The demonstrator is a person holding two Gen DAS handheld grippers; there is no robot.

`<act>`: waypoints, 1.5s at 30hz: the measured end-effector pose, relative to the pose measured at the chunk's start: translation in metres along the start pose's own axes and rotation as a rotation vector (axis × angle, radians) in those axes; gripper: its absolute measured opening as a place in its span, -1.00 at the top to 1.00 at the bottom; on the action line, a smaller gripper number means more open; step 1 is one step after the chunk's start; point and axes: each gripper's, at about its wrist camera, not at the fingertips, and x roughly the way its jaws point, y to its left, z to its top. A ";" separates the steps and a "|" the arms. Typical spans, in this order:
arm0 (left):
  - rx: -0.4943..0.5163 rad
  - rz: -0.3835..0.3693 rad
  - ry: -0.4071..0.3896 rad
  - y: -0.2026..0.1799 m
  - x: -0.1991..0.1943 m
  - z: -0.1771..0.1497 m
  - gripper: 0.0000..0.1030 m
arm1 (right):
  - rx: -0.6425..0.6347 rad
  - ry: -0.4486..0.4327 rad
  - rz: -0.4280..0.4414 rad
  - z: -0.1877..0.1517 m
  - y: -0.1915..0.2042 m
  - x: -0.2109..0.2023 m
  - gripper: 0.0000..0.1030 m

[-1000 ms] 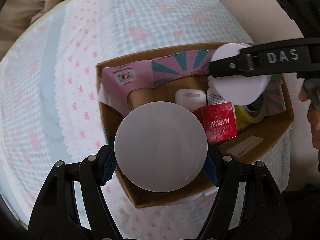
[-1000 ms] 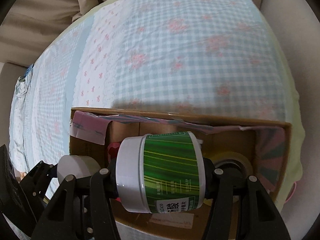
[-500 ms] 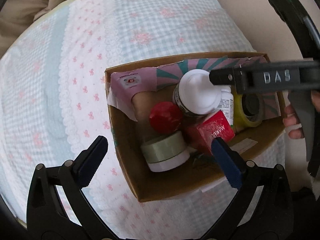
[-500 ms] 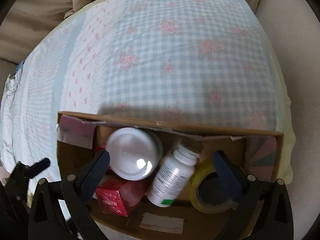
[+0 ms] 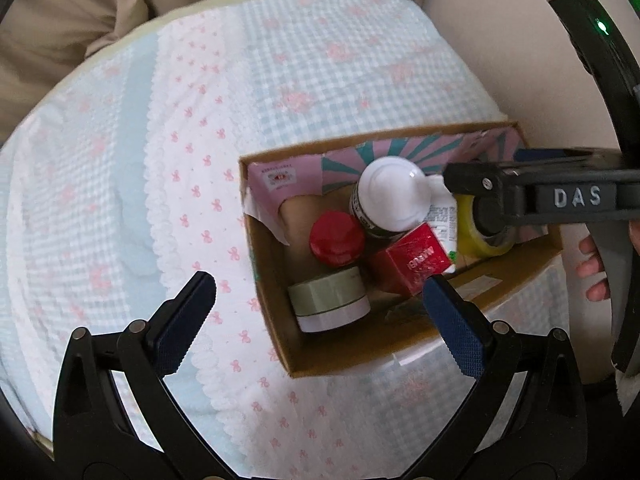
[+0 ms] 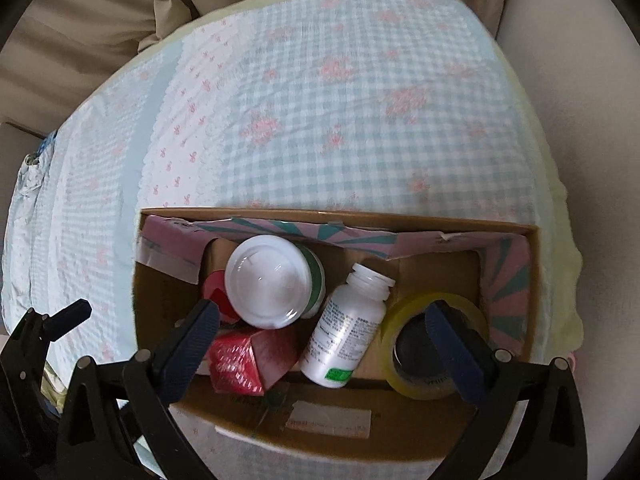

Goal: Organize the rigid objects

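Six rigid things sit packed in an open cardboard box with torn pink-and-teal patterned paper lining its walls. A round jar with a glossy white lid and green label stands upright toward the box's far wall; against it leans a small white plastic bottle with a threaded neck and printed label, lying tilted. At the box's right end lies a roll of yellowish translucent tape, a flat ring. A shiny red faceted carton rests near the near wall, touching the jar. A red round cap sits beside it, and a short pale-green tub with a white base lies on its side in the box's left near corner.

The left claw hangs wide apart above that corner, holding nothing, its ribbed blue pads bare. The right claw is likewise spread wide and bare above the box's near wall.

The box lies near the right edge of a bed covered in puckered blue-and-white gingham with pink flowers and a scalloped white strip; broad open cloth stretches beyond and left of it. Beige cushions rise behind
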 end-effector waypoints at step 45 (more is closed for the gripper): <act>-0.143 0.146 -0.636 0.097 -0.360 -0.125 -0.99 | -0.052 -0.641 -0.171 -0.166 0.176 -0.321 -0.99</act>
